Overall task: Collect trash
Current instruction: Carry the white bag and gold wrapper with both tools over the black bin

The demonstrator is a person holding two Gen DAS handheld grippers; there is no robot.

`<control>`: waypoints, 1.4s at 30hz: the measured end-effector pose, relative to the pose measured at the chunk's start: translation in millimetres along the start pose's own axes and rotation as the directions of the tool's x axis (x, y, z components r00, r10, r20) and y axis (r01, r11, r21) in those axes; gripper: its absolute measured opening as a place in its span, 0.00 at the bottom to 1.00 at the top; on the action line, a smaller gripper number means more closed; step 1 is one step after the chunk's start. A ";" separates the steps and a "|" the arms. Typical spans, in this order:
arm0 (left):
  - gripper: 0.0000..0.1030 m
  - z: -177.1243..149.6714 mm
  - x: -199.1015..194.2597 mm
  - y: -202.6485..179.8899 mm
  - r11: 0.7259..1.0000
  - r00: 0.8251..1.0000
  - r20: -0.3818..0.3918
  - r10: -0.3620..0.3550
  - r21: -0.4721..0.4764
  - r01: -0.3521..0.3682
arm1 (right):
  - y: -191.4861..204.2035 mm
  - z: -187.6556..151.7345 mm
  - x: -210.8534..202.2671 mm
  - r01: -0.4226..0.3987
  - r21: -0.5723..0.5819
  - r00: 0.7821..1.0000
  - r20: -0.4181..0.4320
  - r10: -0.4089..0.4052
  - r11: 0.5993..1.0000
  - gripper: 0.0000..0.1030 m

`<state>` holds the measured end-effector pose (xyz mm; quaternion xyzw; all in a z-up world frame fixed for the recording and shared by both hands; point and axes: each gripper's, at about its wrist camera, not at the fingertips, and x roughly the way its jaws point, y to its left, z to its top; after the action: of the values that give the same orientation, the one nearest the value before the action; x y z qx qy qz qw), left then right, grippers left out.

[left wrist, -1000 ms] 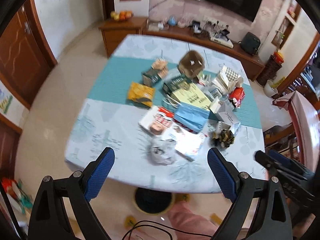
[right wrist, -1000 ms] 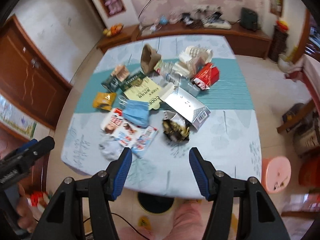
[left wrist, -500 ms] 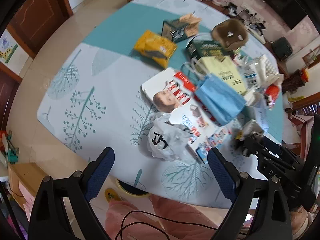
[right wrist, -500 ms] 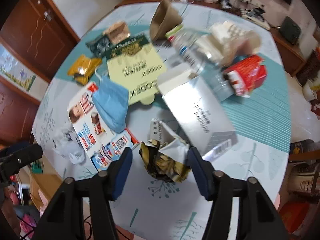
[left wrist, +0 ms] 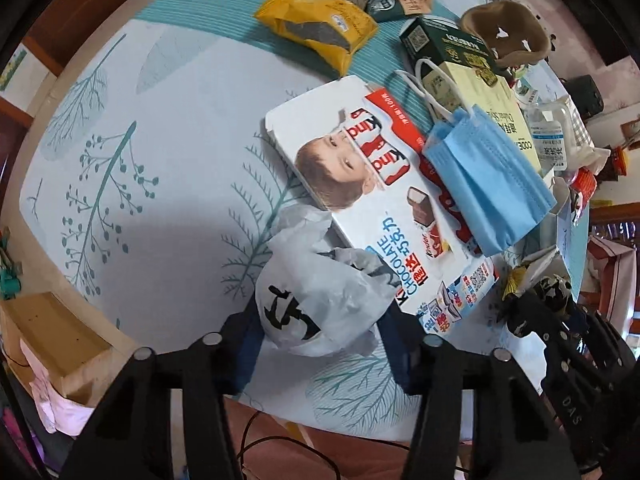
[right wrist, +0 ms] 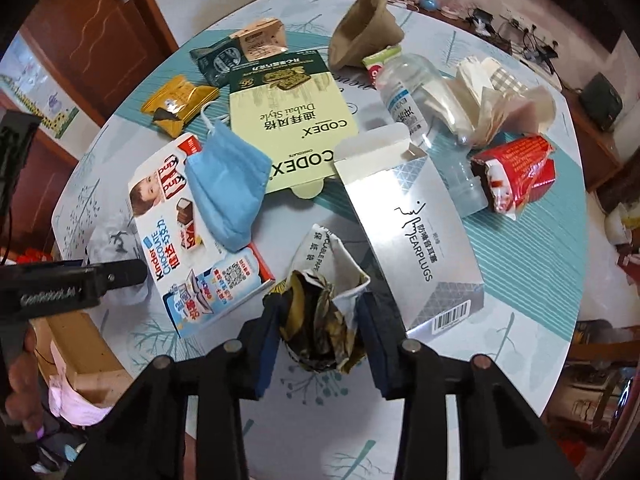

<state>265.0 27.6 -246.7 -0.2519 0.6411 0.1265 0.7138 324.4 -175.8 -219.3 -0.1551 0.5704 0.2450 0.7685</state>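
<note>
A crumpled white plastic bag point(left wrist: 316, 300) with black print lies near the table's front edge, against a Kinder chocolate box point(left wrist: 372, 200). My left gripper point(left wrist: 320, 336) points down over the bag. Its jaws are closing and both blue pads touch the bag's sides. A crumpled dark-and-gold paper wrapper point(right wrist: 324, 312) lies in front of a silver earplugs box point(right wrist: 416, 236). My right gripper point(right wrist: 320, 332) straddles the wrapper with its jaws closing, and the pads press its two sides. The left gripper point(right wrist: 80, 280) also shows at the left of the right wrist view, over the white bag point(right wrist: 116, 240).
The round table point(left wrist: 140, 160) with a tree-print cloth holds several more pieces of trash: a blue face mask point(left wrist: 484, 184), a yellow snack packet point(left wrist: 316, 24), a Codex box point(right wrist: 292, 120), a plastic bottle point(right wrist: 420, 100), a red wrapper point(right wrist: 516, 172), a brown paper cup point(right wrist: 368, 28). A wooden box point(left wrist: 52, 340) stands beside the table.
Both grippers came down to the table. The left jaws narrowed from wide open onto the white bag. The right jaws narrowed around the crumpled wrapper.
</note>
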 end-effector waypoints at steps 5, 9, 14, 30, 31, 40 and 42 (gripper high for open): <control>0.38 -7.0 -7.7 2.5 0.999 0.998 0.047 0.031 0.035 -0.033 | -0.3 -2.6 -5.2 -0.009 0.009 1.000 0.007 0.009 1.000 0.31; 0.36 -12.9 -25.3 5.0 0.998 0.996 0.082 0.023 0.061 -0.028 | 4.1 -5.3 -17.8 -0.011 0.021 1.000 0.028 0.010 1.000 0.31; 0.36 -21.7 -60.7 8.0 0.994 0.987 0.157 -0.013 0.105 -0.004 | 14.3 -8.6 -47.8 -0.016 0.042 0.997 0.080 0.012 0.999 0.31; 0.36 -78.1 -199.4 59.7 0.885 0.896 0.407 -0.178 0.465 -0.036 | 139.4 -60.7 -177.5 -0.002 0.159 0.933 0.355 -0.055 0.987 0.31; 0.36 -83.0 -205.6 67.8 0.873 0.893 0.408 -0.189 0.487 -0.038 | 151.1 -67.7 -183.6 -0.003 0.169 0.928 0.368 -0.060 0.986 0.31; 0.36 -129.6 -232.9 127.1 0.808 0.885 0.353 -0.305 0.588 0.044 | 232.8 -129.4 -198.0 -0.010 0.240 0.923 0.375 -0.083 0.971 0.31; 0.36 -139.5 -228.1 136.5 0.807 0.897 0.321 -0.305 0.587 0.064 | 241.1 -143.7 -192.4 -0.025 0.264 0.933 0.352 -0.072 0.964 0.31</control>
<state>44.2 102.1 -57.4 -0.0613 0.4614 -0.0906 0.8804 31.7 -88.1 -69.4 -0.0110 0.4462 0.1817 0.8762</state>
